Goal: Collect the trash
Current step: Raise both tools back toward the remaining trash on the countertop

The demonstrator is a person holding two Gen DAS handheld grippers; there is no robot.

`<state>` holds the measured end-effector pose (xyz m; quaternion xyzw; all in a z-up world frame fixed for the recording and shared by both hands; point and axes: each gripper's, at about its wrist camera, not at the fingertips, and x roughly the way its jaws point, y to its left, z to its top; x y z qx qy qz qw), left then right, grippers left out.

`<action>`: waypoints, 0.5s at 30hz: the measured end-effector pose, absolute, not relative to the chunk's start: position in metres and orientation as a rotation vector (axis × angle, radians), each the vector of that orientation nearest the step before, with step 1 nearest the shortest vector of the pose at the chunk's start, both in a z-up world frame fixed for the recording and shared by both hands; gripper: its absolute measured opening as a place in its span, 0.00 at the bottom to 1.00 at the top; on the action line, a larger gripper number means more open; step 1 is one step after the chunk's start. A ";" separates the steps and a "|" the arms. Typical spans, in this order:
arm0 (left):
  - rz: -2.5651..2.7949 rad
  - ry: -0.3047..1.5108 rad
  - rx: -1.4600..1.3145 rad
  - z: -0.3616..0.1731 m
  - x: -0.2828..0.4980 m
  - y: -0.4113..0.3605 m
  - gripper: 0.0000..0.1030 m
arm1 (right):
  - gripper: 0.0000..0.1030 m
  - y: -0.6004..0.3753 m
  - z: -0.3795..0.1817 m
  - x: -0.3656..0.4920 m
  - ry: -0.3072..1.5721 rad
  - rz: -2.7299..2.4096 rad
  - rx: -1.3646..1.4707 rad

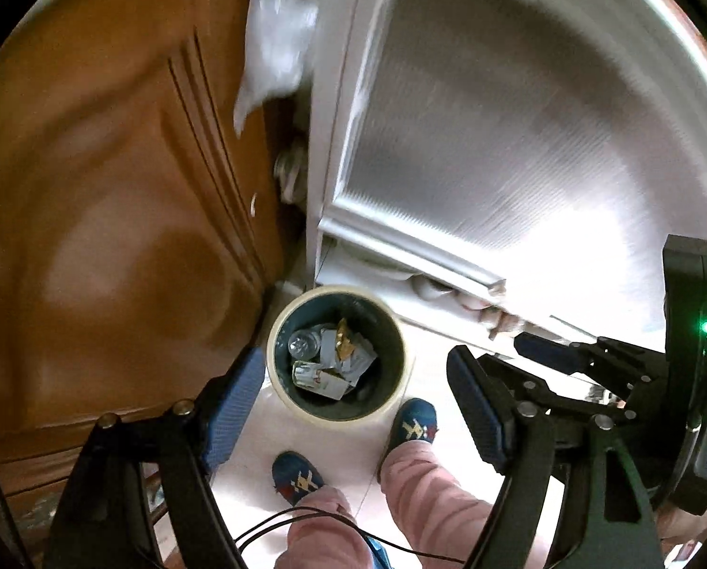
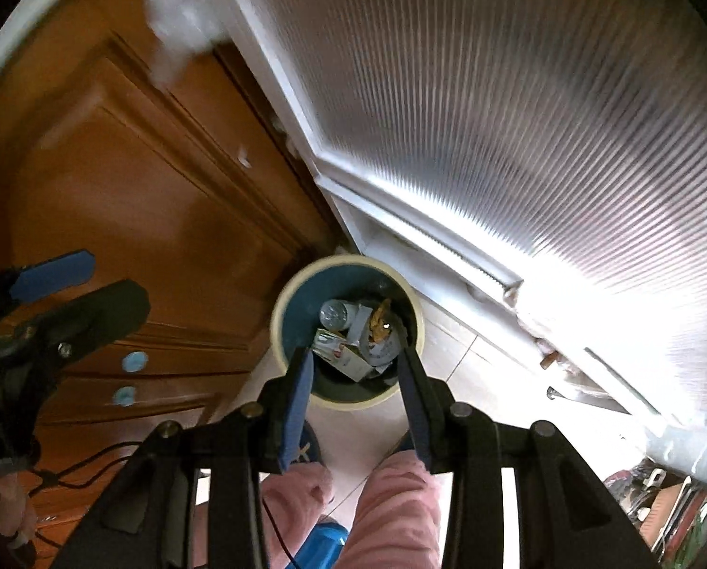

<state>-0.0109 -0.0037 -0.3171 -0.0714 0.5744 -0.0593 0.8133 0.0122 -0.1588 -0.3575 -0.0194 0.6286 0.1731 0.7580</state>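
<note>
**Both tongs empty above the trash bin**

Left tongs [image 1: 353, 398] fill the bottom of the left wrist view, pointing steeply down, blue-padded fingers [image 1: 232, 408] spread wide apart, nothing between them. Right tongs [image 2: 356, 379] also point steeply down, jaws partly apart, nothing gripped; the bin shows through the gap. In the left wrist view the right tongs [image 1: 538, 348] sit just beside, at the right edge, with a green light on their body. In the right wrist view the left tongs [image 2: 74, 279] sit at the left edge.

Trash bin [image 1: 277, 327], round, cream rim, dark teal inside, stands on the pale tiled floor [image 1: 448, 346] directly below both tongs, in the corner between a brown wooden door [image 1: 93, 189] and a white-framed ribbed-glass door [image 1: 495, 118]. Inside the bin: a clear plastic bottle [image 1: 302, 344], crumpled paper and cartons [image 1: 325, 377], a gold wrapper [image 1: 344, 339].

Person's legs in pink trousers [image 1: 424, 488] and blue slippers [image 1: 412, 424] stand just beside the bin, near side. A thin black cable [image 1: 306, 519] crosses the legs. Background blurred.
</note>
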 end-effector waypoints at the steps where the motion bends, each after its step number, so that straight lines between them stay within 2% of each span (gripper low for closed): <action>1: -0.135 1.214 -0.147 -0.302 -0.013 -0.005 0.75 | 0.37 -0.160 -0.344 0.010 1.359 0.385 -0.039; 15: -0.195 1.027 -0.041 -0.126 -0.013 -0.023 0.75 | 0.37 -0.185 -0.174 0.001 1.141 0.467 -0.066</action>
